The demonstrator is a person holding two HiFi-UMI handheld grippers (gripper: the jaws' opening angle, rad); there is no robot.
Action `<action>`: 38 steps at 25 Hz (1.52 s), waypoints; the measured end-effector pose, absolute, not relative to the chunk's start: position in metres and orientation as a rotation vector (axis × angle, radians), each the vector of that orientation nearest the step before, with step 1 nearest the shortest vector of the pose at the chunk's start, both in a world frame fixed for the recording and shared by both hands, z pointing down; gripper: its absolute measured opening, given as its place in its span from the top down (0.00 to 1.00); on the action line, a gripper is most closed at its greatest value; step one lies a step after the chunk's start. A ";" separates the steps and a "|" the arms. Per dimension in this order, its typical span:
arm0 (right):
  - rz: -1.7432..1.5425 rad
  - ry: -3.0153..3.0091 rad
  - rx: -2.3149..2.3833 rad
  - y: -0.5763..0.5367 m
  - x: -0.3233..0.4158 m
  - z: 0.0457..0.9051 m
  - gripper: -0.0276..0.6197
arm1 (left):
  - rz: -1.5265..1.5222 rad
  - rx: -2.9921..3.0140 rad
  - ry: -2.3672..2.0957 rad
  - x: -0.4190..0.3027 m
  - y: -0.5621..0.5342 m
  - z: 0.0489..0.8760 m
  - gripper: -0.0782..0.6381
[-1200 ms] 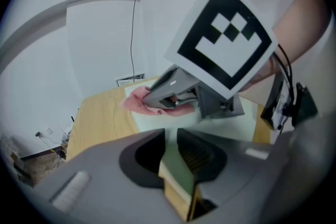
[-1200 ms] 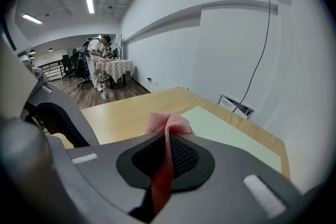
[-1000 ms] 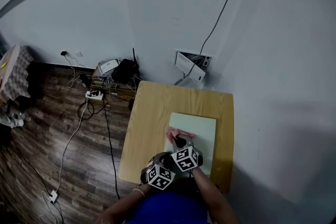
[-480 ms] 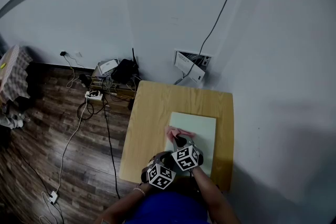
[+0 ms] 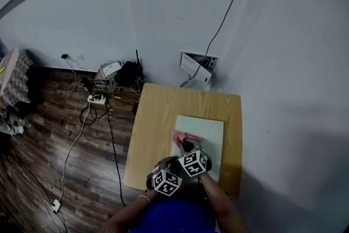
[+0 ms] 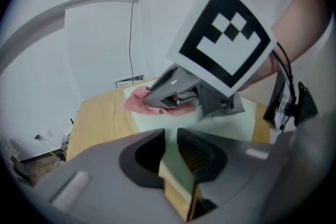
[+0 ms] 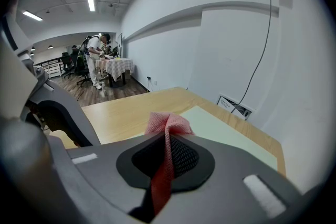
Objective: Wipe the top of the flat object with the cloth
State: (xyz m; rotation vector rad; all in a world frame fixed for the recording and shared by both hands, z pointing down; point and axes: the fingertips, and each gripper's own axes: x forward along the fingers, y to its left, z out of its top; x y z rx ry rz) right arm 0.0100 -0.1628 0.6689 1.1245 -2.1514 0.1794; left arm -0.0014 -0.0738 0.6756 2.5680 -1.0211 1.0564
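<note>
A pale green flat board (image 5: 210, 131) lies on the wooden table (image 5: 158, 117). A pink mesh cloth (image 5: 181, 137) rests on the board's left part. My right gripper (image 5: 188, 145) is shut on this cloth (image 7: 168, 122) and holds it down on the board (image 7: 226, 131). A strip of cloth runs back between the jaws. My left gripper (image 5: 170, 167) is at the board's near edge. In the left gripper view its jaws (image 6: 170, 136) stand closed on that edge of the board (image 6: 220, 123). Beyond them are the right gripper (image 6: 157, 97) and the cloth (image 6: 137, 102).
A white wall stands close behind and to the right of the table, with a wall box (image 5: 197, 68) and a hanging cable. On the wood floor at the left lie a power strip (image 5: 98, 98) and cables. A person (image 7: 97, 60) stands at a distant table.
</note>
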 end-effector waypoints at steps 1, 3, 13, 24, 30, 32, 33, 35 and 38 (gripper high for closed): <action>0.179 -2.143 1.126 -0.162 0.012 0.669 0.94 | 1.056 2.568 -1.021 -0.002 -0.073 0.676 0.79; 0.189 -2.126 1.137 -0.160 0.020 0.671 0.94 | 1.057 2.568 -1.022 -0.002 -0.073 0.676 0.79; 0.263 -2.026 1.248 -0.155 0.087 0.674 0.94 | 1.054 2.564 -1.030 -0.002 -0.074 0.675 0.79; 0.281 -1.974 1.313 -0.147 0.126 0.675 0.94 | 1.055 2.561 -1.040 -0.001 -0.074 0.676 0.79; 0.301 -1.930 1.371 -0.138 0.155 0.676 0.94 | 1.051 2.561 -1.048 -0.002 -0.073 0.675 0.79; 0.313 -1.915 1.394 -0.136 0.165 0.676 0.94 | 1.051 2.560 -1.048 -0.002 -0.073 0.675 0.79; 0.321 -1.909 1.407 -0.135 0.170 0.676 0.93 | 1.051 2.559 -1.047 -0.002 -0.073 0.675 0.79; 0.337 -1.903 1.435 -0.133 0.179 0.675 0.94 | 1.050 2.558 -1.046 -0.001 -0.073 0.675 0.79; 0.355 -1.904 1.466 -0.130 0.186 0.675 0.94 | 1.048 2.558 -1.048 -0.002 -0.073 0.674 0.79</action>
